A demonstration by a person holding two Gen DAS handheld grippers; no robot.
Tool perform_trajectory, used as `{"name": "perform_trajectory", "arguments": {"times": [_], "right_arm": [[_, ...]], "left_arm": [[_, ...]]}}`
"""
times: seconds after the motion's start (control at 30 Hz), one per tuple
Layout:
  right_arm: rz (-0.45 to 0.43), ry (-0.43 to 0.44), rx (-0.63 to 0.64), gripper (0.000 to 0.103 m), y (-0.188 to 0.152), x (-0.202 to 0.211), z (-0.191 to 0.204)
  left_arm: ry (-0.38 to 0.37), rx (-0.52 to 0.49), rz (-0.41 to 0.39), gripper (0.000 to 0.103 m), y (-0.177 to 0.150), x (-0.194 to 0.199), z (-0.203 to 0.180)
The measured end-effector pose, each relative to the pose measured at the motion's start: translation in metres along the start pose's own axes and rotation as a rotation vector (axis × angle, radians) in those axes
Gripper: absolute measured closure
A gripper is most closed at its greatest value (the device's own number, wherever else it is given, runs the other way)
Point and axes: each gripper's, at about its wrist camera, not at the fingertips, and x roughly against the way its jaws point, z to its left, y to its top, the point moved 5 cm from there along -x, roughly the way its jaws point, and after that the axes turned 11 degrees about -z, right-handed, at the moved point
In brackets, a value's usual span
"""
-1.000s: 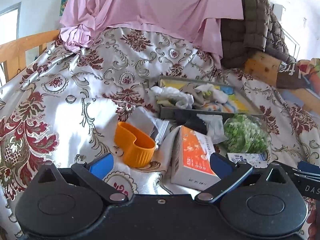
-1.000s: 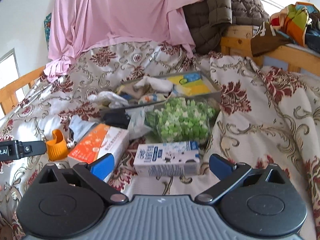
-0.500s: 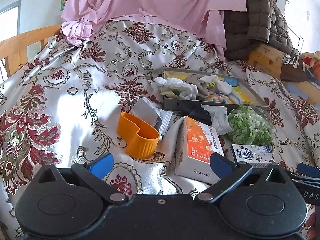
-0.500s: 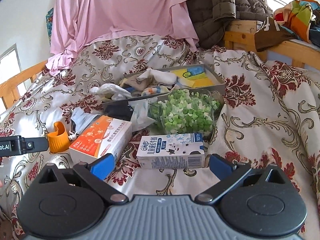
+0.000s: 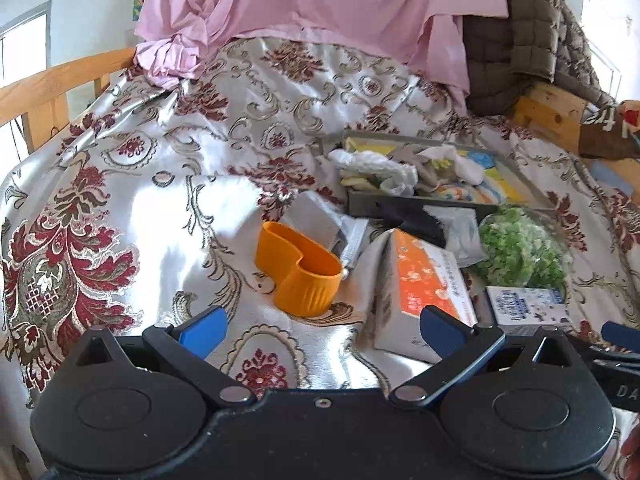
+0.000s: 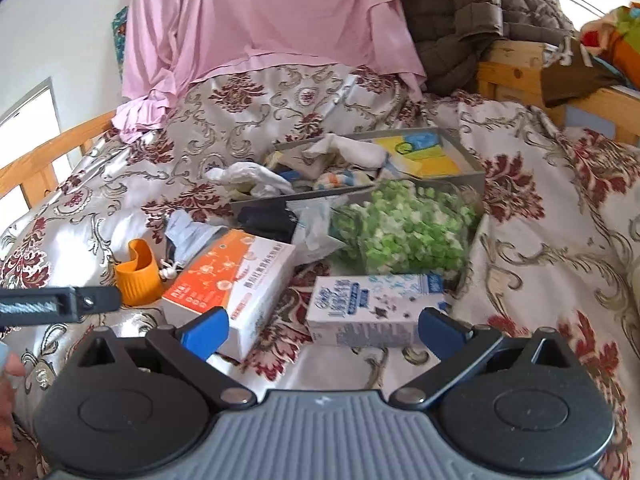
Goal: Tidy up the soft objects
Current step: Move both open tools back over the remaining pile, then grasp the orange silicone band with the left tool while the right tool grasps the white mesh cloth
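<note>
A grey tray (image 5: 516, 174) (image 6: 468, 152) on the bed holds white socks (image 5: 376, 168) (image 6: 348, 150) and other small cloths. A white cloth (image 6: 248, 176) hangs over its near left corner. A black cloth (image 5: 412, 218) (image 6: 268, 218) and a crumpled clear bag (image 5: 456, 228) (image 6: 316, 224) lie in front of the tray. My left gripper (image 5: 320, 328) is open and empty, above the bedspread near an orange holder (image 5: 300, 272) (image 6: 138, 274). My right gripper (image 6: 322, 328) is open and empty, just short of a milk carton (image 6: 372, 304) (image 5: 528, 310).
An orange-and-white box (image 5: 424, 292) (image 6: 232, 276) and a bag of green pieces (image 5: 520, 252) (image 6: 404, 232) lie mid-bed. A grey pouch (image 5: 316, 220) sits behind the holder. Pink sheet (image 5: 320, 8), brown quilt (image 5: 520, 32), wooden rails (image 5: 52, 92) (image 6: 516, 68) surround.
Both grippers have drawn back and lifted a little, so the objects sit farther up the views. Both stay open and empty. Nothing on the bed has moved.
</note>
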Motion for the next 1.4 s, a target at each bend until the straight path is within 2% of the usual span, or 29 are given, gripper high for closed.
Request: {"name": "perform_trajectory", "arguments": {"times": [0.1,0.33,0.5,0.63,0.73,0.83,1.03,1.23,1.4], "right_arm": [[0.003,0.021,0.031,0.0,0.007,-0.01,0.006],[0.02,0.084,0.096,0.0,0.033,-0.045,0.021],[0.059,0.158,0.119,0.0,0.051,-0.08,0.036],[0.125,0.258,0.15,0.0,0.065,-0.114,0.058],[0.191,0.351,0.154,0.0,0.073,-0.145,0.079],[0.243,0.409,0.182,0.0,0.077,-0.173,0.102],[0.304,0.45,0.224,0.0,0.075,-0.211,0.134],[0.338,0.464,0.24,0.003,0.069,-0.223,0.143],[0.362,0.453,0.261,0.012,0.063,-0.228,0.148]], "left_arm": [[0.015,-0.004,0.027,0.001,-0.002,-0.013,0.007],[0.024,-0.009,0.033,0.001,-0.007,-0.038,0.031],[-0.064,-0.038,0.021,0.001,-0.005,-0.049,0.03],[-0.143,-0.078,0.01,0.001,-0.005,-0.062,0.022],[-0.152,-0.091,0.004,0.002,-0.003,-0.072,0.022],[-0.165,-0.088,-0.003,0.007,0.0,-0.079,0.026],[-0.203,-0.1,0.009,0.017,-0.001,-0.09,0.031],[-0.219,-0.107,0.034,0.027,-0.006,-0.096,0.029],[-0.233,-0.077,0.044,0.04,-0.005,-0.097,0.034]]}}
